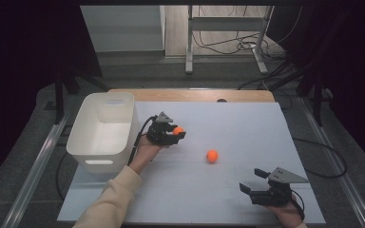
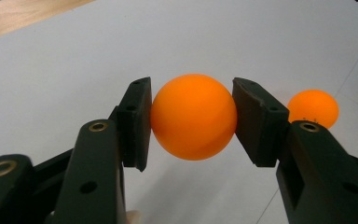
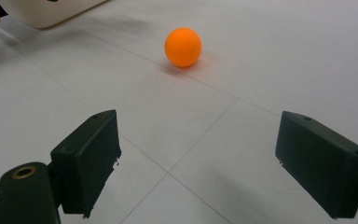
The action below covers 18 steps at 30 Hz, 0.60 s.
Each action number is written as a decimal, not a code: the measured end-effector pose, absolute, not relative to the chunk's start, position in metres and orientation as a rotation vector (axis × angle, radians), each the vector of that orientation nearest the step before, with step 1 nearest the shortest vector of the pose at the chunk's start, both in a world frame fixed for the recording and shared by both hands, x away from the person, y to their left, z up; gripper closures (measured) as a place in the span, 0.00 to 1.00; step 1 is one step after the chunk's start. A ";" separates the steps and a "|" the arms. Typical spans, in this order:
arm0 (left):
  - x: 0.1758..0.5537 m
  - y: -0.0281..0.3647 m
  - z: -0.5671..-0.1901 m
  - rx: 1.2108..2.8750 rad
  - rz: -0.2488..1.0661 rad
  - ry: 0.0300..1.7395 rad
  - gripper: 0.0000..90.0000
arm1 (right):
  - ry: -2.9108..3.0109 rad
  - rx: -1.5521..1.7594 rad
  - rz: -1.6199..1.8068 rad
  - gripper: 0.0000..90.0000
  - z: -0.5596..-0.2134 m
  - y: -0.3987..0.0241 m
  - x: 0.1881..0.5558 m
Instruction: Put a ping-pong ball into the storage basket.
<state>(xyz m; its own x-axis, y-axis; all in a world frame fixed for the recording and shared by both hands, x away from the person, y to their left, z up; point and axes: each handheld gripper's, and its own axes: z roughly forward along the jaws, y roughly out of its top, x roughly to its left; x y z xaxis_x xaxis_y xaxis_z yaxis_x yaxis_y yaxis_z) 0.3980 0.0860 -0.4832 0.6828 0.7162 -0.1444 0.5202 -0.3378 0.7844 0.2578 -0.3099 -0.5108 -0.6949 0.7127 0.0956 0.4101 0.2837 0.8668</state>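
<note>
My left gripper (image 1: 177, 133) is shut on an orange ball (image 1: 177, 130), held a little above the white table just right of the bin. In the left gripper view both pads press on the sides of that ball (image 2: 193, 116), gripper (image 2: 192, 119). A second orange ball (image 1: 212, 156) lies loose on the table (image 1: 247, 128), right of the left gripper; it shows past the jaw in the left gripper view (image 2: 315, 107) and ahead in the right gripper view (image 3: 182, 46). My right gripper (image 1: 252, 182) (image 3: 200, 163) rests near the front right edge, open, with nothing between its jaws.
A white plastic bin (image 1: 103, 130) stands at the table's left edge, beside my left hand; its corner shows in the right gripper view (image 3: 51, 11). A wooden strip (image 1: 190, 95) runs along the far edge. Table legs and cables lie on the floor beyond.
</note>
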 end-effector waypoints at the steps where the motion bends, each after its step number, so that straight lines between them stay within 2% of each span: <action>1: 0.397 0.086 -0.482 2.019 0.282 0.950 0.55 | 2.247 1.022 1.373 0.16 -0.511 -0.310 0.258; 18: 0.391 0.089 -0.469 1.999 0.284 0.920 0.55 | 2.244 1.026 1.374 0.16 -0.511 -0.310 0.258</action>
